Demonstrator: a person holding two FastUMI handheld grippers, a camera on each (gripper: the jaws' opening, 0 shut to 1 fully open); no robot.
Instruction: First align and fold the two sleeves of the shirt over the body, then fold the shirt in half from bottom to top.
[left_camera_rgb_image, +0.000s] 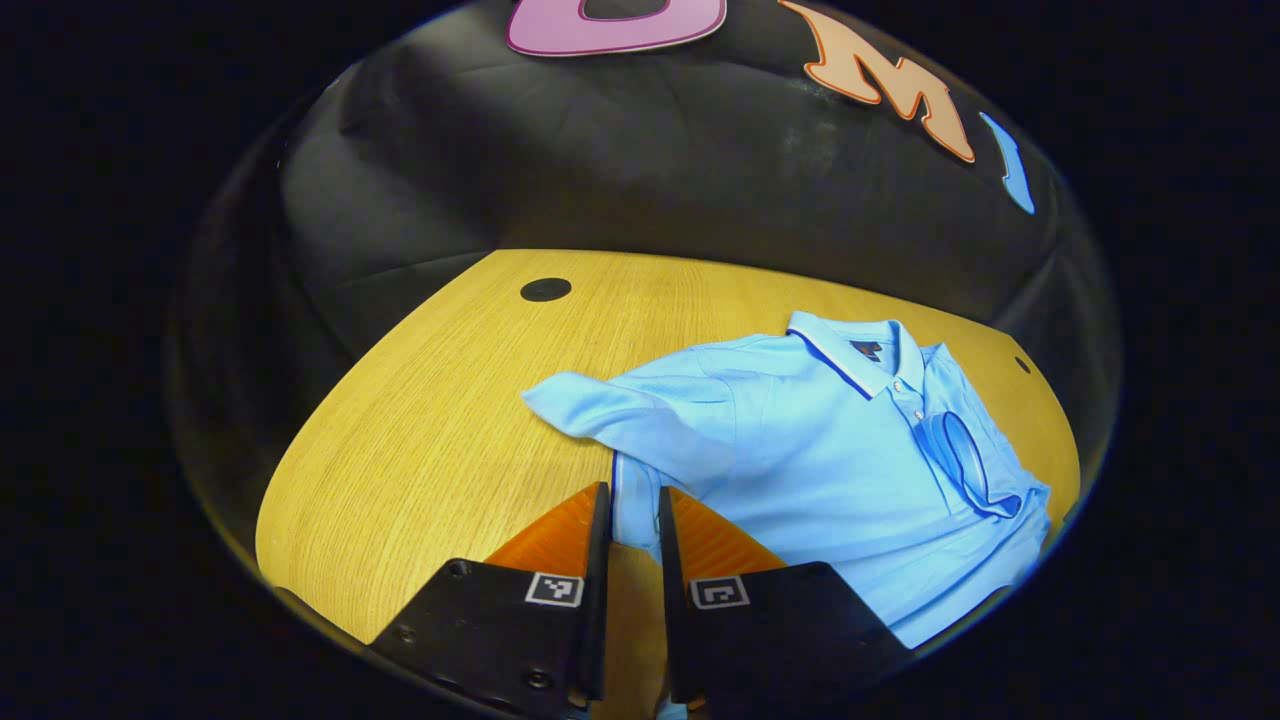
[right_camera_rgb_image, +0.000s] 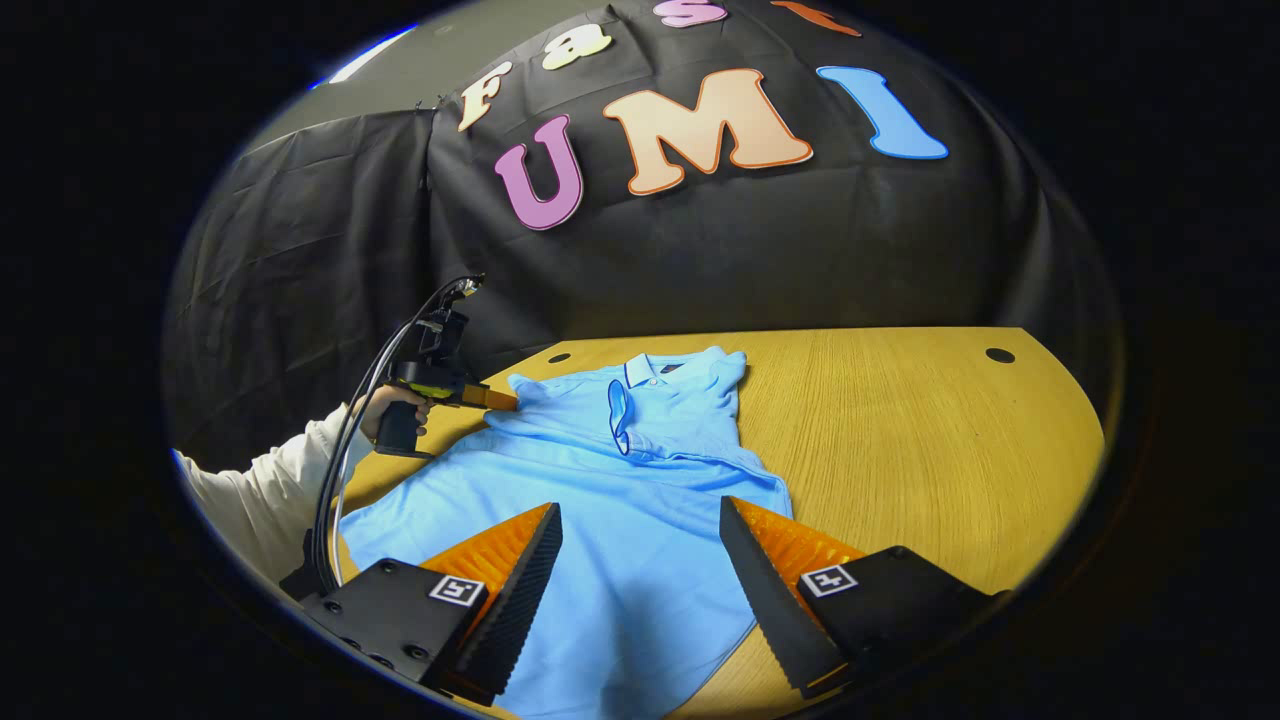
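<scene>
in the left gripper view the light blue shirt (left_camera_rgb_image: 820, 450) lies on the wooden table (left_camera_rgb_image: 430, 420), filling the centre and the right of the frame, with its collar (left_camera_rgb_image: 860, 355) toward the upper right. one sleeve (left_camera_rgb_image: 600, 410) sticks out toward the centre left. at the bottom centre the left gripper (left_camera_rgb_image: 633, 520) has its two fingers almost together, and a narrow strip of the blue cloth sits between them; it seems pinched on the shirt edge, though the contact itself is hard to see. a dark round hole (left_camera_rgb_image: 545, 290) is in the table top in the upper centre left.

in the right gripper view the shirt (right_camera_rgb_image: 600, 500) is spread from the centre down to the bottom of the frame, collar (right_camera_rgb_image: 655, 370) far from the camera. the other sleeve is folded over the chest, and its cuff opening (right_camera_rgb_image: 618, 415) lies just below the collar. the right gripper (right_camera_rgb_image: 640, 535) hangs at the bottom centre with its fingers wide apart over the lower body of the shirt, gripping nothing. at the centre left a hand (right_camera_rgb_image: 385, 410) in a pale sleeve (right_camera_rgb_image: 270, 490) holds the left gripper (right_camera_rgb_image: 500, 402), whose tip touches the shirt edge near the shoulder.
</scene>
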